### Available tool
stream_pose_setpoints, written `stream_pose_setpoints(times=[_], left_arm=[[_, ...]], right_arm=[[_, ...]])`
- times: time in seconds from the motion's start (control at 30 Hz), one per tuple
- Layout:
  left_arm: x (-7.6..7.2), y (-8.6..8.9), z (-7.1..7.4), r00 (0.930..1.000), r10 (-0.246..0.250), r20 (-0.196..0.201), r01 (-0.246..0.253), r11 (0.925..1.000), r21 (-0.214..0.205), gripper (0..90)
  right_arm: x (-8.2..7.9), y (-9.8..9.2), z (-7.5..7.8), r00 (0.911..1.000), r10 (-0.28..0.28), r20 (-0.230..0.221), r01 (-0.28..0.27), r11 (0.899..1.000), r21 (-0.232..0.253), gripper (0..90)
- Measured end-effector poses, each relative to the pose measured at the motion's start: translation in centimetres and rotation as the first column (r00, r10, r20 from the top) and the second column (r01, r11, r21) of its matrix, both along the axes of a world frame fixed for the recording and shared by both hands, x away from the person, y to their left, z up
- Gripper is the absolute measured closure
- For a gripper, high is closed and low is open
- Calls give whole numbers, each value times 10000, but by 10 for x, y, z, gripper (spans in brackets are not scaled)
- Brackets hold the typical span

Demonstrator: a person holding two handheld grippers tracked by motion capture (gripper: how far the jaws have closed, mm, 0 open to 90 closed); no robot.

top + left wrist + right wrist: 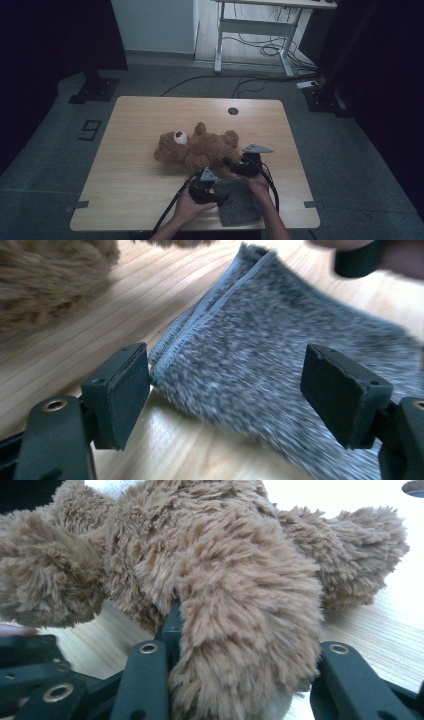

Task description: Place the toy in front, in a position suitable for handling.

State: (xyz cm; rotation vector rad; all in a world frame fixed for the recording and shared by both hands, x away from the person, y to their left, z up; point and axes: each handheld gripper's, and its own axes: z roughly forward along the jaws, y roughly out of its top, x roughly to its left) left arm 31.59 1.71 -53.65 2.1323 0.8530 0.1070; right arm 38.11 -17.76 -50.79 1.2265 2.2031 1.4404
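A brown teddy bear [197,147] lies on its back in the middle of the wooden table [130,170]. A folded grey fuzzy cloth [240,201] lies flat near the front edge, just below the bear. My right gripper [231,164] is shut on one plush leg [245,645] of the bear, and the fur bulges between its jaws [240,680]. My left gripper [216,193] hovers low at the cloth's left corner [240,355]. Its jaws [230,395] stand wide open, and the pads [120,395] do not touch the cloth.
A round cable hole [233,111] sits at the table's far edge. Beyond the table stands a white desk frame [260,30] with cables on the floor. A dark stand base [95,90] is at the back left. The table's front edge [195,226] is close behind both hands.
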Motion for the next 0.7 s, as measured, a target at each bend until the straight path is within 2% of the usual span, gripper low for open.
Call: stream_pose_setpoints(times=[0.1, 0.13, 0.23, 0.27, 0.33, 0.4, 0.43, 0.47, 0.5, 0.53, 0.6, 0.63, 0.67, 0.7], left_arm=[[6, -5, -8, 9998, 69, -194, -64, 9997, 255, 199], [6, -7, -11, 9998, 194, 72, -196, 9993, 312, 198], [6, -8, -11, 9997, 207, 116, -211, 9993, 297, 201], [5, -9, -12, 9994, 239, 268, -249, 9989, 385, 213], [2, -11, -11, 9986, 187, 499, -216, 9980, 597, 279], [-3, -14, -11, 9969, -69, 790, 1, 9963, 864, 362], [-3, -14, -11, 9971, -277, 705, 222, 9968, 772, 434], [-4, -12, -10, 9979, -420, 483, 390, 9973, 619, 563], [-4, -12, -10, 9979, -420, 483, 390, 9973, 619, 623], [-3, -10, -10, 9985, -483, 267, 470, 9978, 465, 623], [-1, -5, -10, 9985, -535, -66, 536, 9984, 181, 744], [-1, -1, -10, 9983, -558, -186, 558, 9984, -18, 744], [-3, 10, -8, 9977, -612, -299, 600, 9974, -390, 781], [-3, 10, -8, 9977, -612, -299, 600, 9974, -390, 789]], right_arm=[[0, 1, 2, 10000, -6, 49, 6, 9999, -122, 581], [0, 1, 2, 10000, -24, -4, 24, 10000, -74, 581], [-1, 1, 1, 10000, -31, -6, 31, 10000, -80, 581], [-1, 1, 1, 10000, -31, 6, 31, 10000, -76, 581], [-1, 1, 1, 10000, -32, 12, 32, 10000, -79, 581], [0, 1, 1, 10000, -34, 17, 34, 10000, -70, 581], [0, 1, 1, 10000, -42, 14, 42, 10000, -61, 581], [0, 1, 1, 10000, -33, 28, 33, 9999, -97, 581], [0, 1, 1, 10000, -33, 28, 33, 9999, -97, 581], [0, 1, 2, 10000, -40, 27, 40, 9999, -96, 581], [0, 2, 2, 10000, -46, 23, 46, 9999, -133, 581], [0, 2, 2, 10000, -46, 23, 46, 9999, -133, 581], [-1, 1, 3, 10000, -25, 17, 25, 9998, -198, 581], [-1, 1, 3, 10000, -25, 17, 25, 9998, -198, 581]])
